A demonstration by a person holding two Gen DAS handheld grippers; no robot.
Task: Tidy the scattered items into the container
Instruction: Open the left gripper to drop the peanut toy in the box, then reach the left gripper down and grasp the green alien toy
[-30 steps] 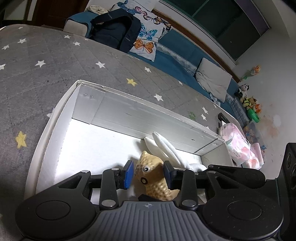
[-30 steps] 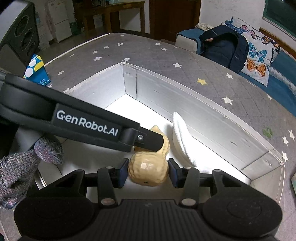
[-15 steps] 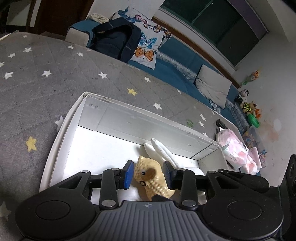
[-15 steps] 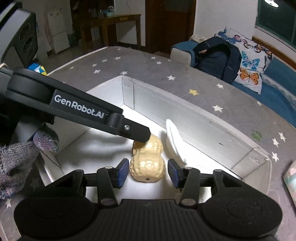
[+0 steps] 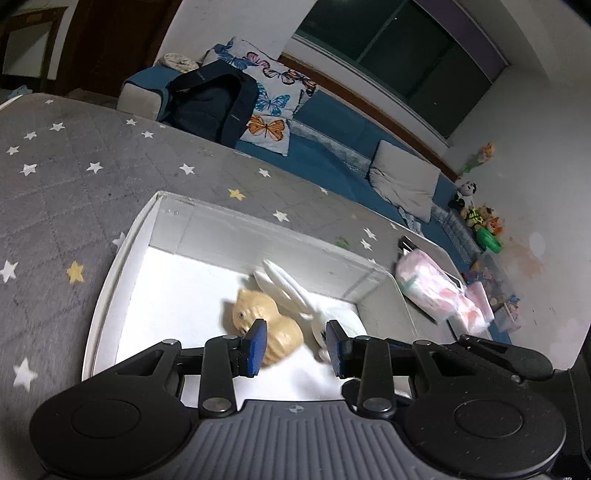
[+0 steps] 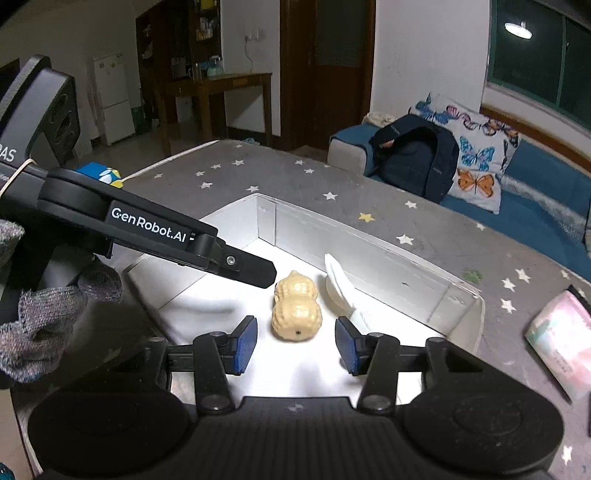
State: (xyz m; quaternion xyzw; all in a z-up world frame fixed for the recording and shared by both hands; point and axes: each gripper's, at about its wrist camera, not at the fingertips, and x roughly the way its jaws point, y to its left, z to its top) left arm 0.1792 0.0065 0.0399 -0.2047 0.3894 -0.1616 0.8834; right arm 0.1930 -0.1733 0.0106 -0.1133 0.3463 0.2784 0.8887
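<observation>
Black claw (image 6: pixel 295 343), blue pads (image 6: pixel 245 341), white "GenRobot.AI" lettering, grey knit glove (image 6: pixel 44 325).

Dim room; a ceiling lamp (image 6: pixel 518 29) glows, mirrored in the dark window. The white box floor (image 6: pixel 207 295) glares, overexposed. Fisheye bends edges; slight motion blur.

Left wrist view: fisheye mounted behind the left hand-held gripper (image 5: pixel 295 345), looking forward and downward along its fingers, close over the white box (image 5: pixel 110 273) on the star-patterned grey surface (image 5: pixel 55 192). Sofa and window sit at upper right of frame.

Right wrist view: fisheye behind the right hand-held gripper (image 6: pixel 295 345), also tilted down, close above the same box (image 6: pixel 476 306), facing its far corner; doorway and wooden desk at upper centre.

Shared: box interior, peanut-shaped toy (image 5: pixel 266 325) (image 6: pixel 295 314), butterfly pillow (image 5: pixel 273 107) (image 6: pixel 476 155), dark backpack (image 5: pixel 210 107) (image 6: pixel 417 158). The left hand-held gripper (image 6: pixel 255 269) enters the right view from the left edge.
</observation>
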